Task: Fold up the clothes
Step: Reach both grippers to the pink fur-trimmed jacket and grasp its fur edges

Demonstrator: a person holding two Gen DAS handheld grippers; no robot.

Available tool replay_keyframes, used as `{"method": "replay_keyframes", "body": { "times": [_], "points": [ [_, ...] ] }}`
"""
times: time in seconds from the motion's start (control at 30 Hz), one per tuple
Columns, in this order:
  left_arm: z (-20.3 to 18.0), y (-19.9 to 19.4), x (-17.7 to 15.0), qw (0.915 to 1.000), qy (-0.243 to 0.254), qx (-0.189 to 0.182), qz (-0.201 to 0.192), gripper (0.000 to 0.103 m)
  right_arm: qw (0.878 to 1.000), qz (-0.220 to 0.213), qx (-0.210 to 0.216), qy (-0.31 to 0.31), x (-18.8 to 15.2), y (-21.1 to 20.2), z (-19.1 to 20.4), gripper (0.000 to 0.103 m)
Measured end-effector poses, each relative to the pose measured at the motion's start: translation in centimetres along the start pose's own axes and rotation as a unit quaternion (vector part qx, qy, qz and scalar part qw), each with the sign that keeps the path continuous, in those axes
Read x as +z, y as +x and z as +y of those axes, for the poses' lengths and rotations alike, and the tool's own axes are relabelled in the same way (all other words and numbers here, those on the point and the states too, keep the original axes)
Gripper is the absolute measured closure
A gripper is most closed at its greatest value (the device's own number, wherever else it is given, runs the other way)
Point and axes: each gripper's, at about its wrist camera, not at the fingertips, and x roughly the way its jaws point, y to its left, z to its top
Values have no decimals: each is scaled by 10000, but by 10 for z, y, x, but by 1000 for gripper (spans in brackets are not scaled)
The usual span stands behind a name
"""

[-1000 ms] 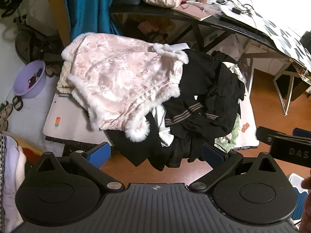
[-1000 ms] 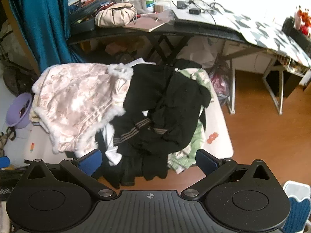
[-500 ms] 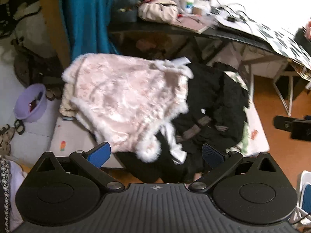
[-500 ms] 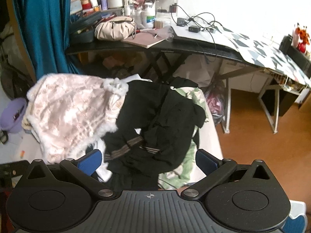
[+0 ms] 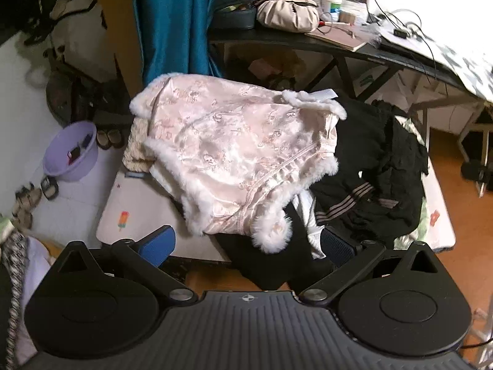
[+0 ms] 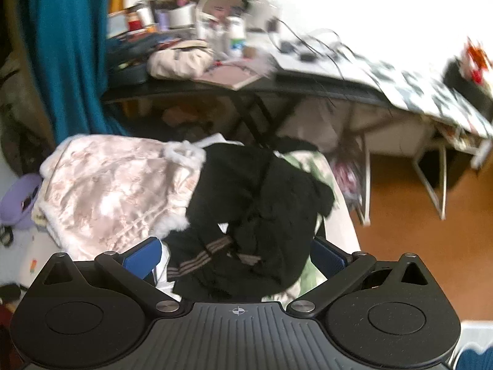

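Observation:
A pile of clothes lies on a small light table (image 5: 129, 215). On top at the left is a pink satin garment with white fur trim (image 5: 234, 154), also in the right wrist view (image 6: 117, 188). Beside it at the right lies a black garment with striped cuffs (image 5: 376, 166), also in the right wrist view (image 6: 265, 203). My left gripper (image 5: 246, 243) is open and empty, above the pile's near edge. My right gripper (image 6: 235, 254) is open and empty, above the black garment's near side.
A cluttered black desk (image 5: 308, 43) with a beige bag (image 5: 288, 12) stands behind the table. A teal curtain (image 5: 172, 21) hangs at the back left. A purple basin (image 5: 71, 151) and shoes sit on the floor at the left. Orange floor (image 6: 409, 246) lies at the right.
Both grippers have moved and tilted, so the pile sits lower and closer in both views. The right gripper no longer shows in the left wrist view. The clothes have not moved.

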Motion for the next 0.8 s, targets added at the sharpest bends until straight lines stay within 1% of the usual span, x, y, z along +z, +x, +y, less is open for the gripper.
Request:
{"method": "replay_keyframes", "body": {
  "times": [0.1, 0.17, 0.23, 0.3, 0.33, 0.37, 0.43, 0.5, 0.57, 0.7, 0.8],
  "points": [
    [3, 7, 3, 9996, -236, -123, 18, 1, 9991, -22, -74, -420, 2, 6, 12, 1],
    [2, 10, 5, 9993, -328, -186, -49, 1, 9990, 35, -41, -446, 6, 12, 17, 1],
    [2, 13, 8, 9989, -357, -260, -157, 1, 9995, 229, 129, -152, 10, 22, 12, 1],
    [1, 20, 12, 9985, -404, -328, -192, 1, 9984, 386, 394, 134, 14, 32, 6, 1],
    [0, 26, 13, 9986, -415, -290, -170, 1, 9982, 417, 405, 154, 15, 38, 5, 1],
    [-1, 32, 15, 9987, -422, -248, -155, 1, 9985, 428, 327, 84, 16, 44, 7, 1],
    [-3, 46, 18, 9988, -445, -150, -113, 1, 9986, 448, 179, -212, 19, 59, 12, 1],
    [-4, 62, 22, 9989, -470, -20, -28, 1, 9979, 446, 150, -438, 23, 76, 16, 1],
    [-7, 80, 26, 9992, -360, 127, 88, 1, 9974, 372, 120, -603, 28, 95, 20, 1],
    [-15, 118, 29, 9988, -34, 448, 200, 1, 9964, 262, 184, -785, 36, 135, 27, 1],
    [-23, 146, 26, 9984, -2, 498, 267, 1, 9948, 181, 342, -945, 35, 165, 31, 1]
  ]
}}
